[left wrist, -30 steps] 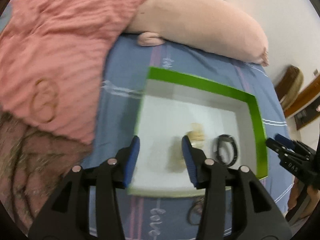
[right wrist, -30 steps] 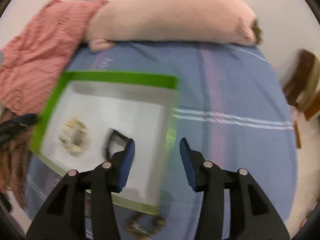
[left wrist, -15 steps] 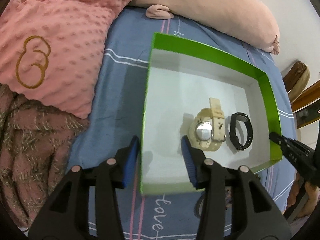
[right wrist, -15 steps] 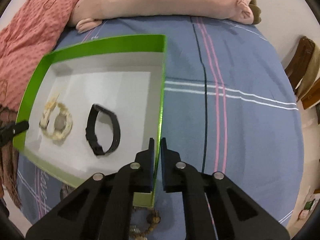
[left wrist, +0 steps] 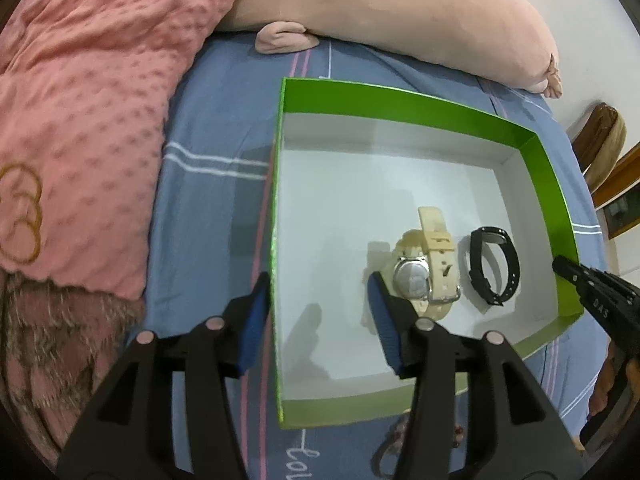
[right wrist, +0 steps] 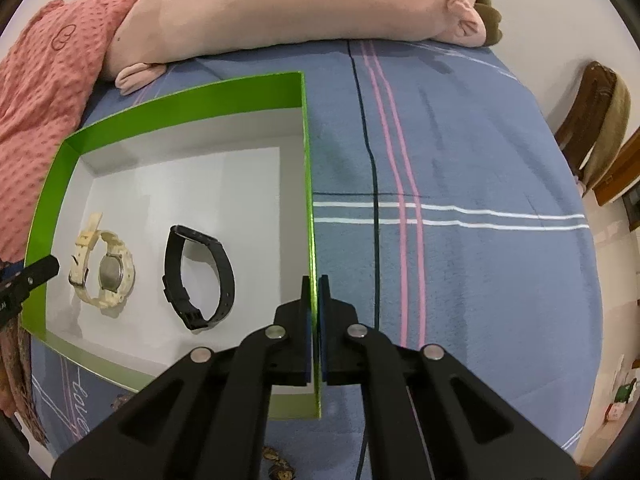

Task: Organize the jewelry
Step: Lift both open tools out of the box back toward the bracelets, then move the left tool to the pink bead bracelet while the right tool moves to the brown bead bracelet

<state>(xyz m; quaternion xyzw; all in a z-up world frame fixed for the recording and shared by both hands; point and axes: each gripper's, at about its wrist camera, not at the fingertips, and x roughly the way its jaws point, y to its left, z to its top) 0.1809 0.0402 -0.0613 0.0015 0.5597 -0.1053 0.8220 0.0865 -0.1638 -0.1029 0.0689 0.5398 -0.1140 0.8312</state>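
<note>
A green box (left wrist: 400,100) with a white floor lies on the blue bedsheet; it also shows in the right wrist view (right wrist: 180,92). Inside lie a cream watch (left wrist: 424,264) (right wrist: 102,264) and a black band (left wrist: 494,268) (right wrist: 200,276). My left gripper (left wrist: 316,320) is open, its jaws straddling the box's left wall. My right gripper (right wrist: 315,324) is shut on the box's right wall (right wrist: 310,200). A beaded bracelet (left wrist: 400,440) lies on the sheet just in front of the box, partly hidden; it also shows in the right wrist view (right wrist: 276,460).
A pink blanket (left wrist: 80,100) lies to the left and a long pink plush pillow (left wrist: 400,12) across the back. The striped blue sheet (right wrist: 460,200) stretches right of the box. Wooden furniture (right wrist: 592,128) stands past the bed's right edge.
My right gripper has shut on the box's right wall and stays shut. My left gripper has moved so its open jaws straddle the left wall. The box has shifted.
</note>
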